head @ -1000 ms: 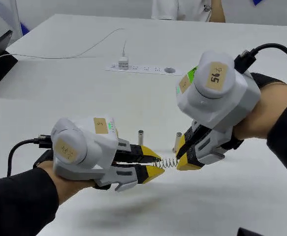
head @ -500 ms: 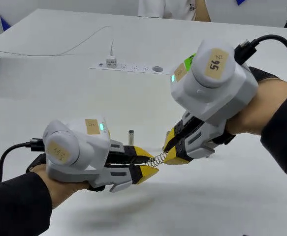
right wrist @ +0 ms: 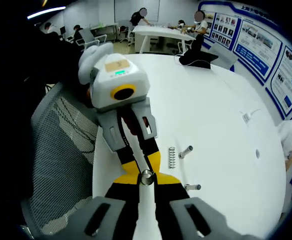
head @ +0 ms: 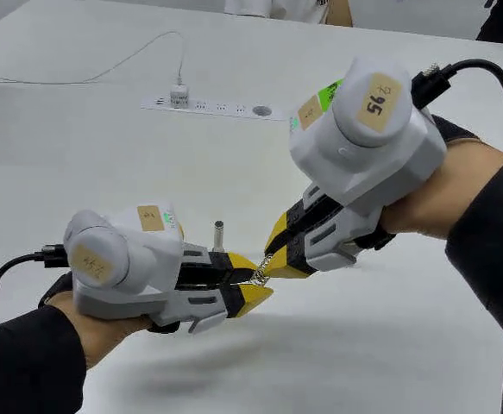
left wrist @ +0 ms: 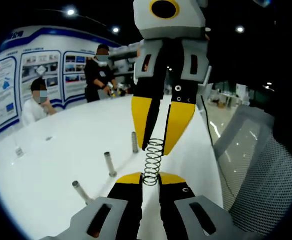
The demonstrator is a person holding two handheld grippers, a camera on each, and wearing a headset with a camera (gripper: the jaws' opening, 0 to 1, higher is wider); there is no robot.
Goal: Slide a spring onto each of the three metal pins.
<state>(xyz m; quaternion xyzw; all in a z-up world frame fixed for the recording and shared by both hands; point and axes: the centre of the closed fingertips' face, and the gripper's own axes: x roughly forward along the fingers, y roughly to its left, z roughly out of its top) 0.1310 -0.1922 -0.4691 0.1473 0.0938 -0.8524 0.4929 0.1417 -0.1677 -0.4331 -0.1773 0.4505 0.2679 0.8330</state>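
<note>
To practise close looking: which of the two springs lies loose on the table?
The spring beside a pin; the other spring is held between the left claw and right claw.

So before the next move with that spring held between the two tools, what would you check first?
1. The left hand-held gripper is shut on the spring: ok.
2. The right hand-held gripper is shut on its other end: ok.
3. All three pins stand upright and bare: ok.
4. The spring is lined up over a pin: not ok; it is held off to the side of them.
5. A spare spring lies ready on the table beside a pin: ok.
6. A third spring is to hand: cannot tell.
</note>
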